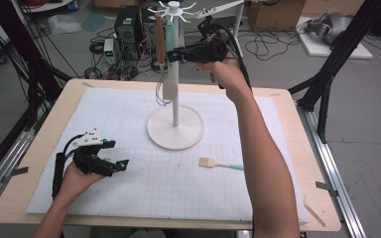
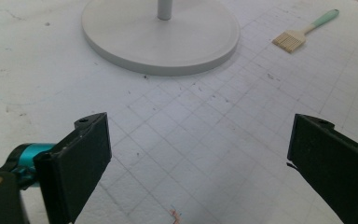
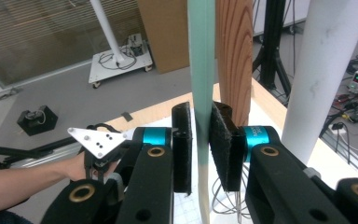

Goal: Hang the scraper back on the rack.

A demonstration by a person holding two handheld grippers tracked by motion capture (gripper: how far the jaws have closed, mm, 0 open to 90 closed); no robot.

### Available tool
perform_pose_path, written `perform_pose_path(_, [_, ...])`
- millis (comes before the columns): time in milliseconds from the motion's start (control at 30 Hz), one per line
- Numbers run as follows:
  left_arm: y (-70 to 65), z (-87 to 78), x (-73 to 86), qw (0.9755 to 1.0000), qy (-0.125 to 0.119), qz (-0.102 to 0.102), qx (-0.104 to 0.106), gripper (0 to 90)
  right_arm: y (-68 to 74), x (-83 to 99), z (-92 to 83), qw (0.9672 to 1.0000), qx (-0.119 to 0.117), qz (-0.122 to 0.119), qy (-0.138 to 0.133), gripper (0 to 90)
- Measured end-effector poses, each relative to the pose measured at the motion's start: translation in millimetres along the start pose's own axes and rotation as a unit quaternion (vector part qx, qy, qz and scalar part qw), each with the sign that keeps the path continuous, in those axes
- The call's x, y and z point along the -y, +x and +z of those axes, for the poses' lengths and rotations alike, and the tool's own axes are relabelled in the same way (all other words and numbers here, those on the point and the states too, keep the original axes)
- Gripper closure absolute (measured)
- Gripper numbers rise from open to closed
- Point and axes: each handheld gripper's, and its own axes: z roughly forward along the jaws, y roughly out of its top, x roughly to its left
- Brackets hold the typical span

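Note:
A white rack [image 1: 175, 128] stands mid-table, and utensils hang from the hooks at its top. My right gripper [image 1: 171, 53] is raised beside the pole [image 3: 326, 70], shut on the mint handle of a hanging spatula [image 3: 201, 56]. The handle runs upright between the two pads, and its beige blade [image 1: 170, 88] hangs below. A wooden-handled utensil [image 3: 234, 51] hangs just behind it. My left gripper [image 1: 117, 153] rests low over the white grid mat at the front left. It is open with nothing between its fingers [image 2: 81, 154].
A small brush [image 1: 221, 164] with a mint handle lies flat on the mat right of the rack's round base [image 2: 163, 46]. Whisk wires [image 3: 223, 196] hang beside the spatula. Beyond the table's far edge are cables, electronics and boxes on the floor.

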Motion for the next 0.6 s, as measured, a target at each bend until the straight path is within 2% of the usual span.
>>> perform_pose_path(600, [-0.2,-1.1,-0.2,1.0000,-0.001,-0.001,0.000,6.5,-0.8,5.9,-7.0,0.9999,0.004,0.000,-0.014,74.5])
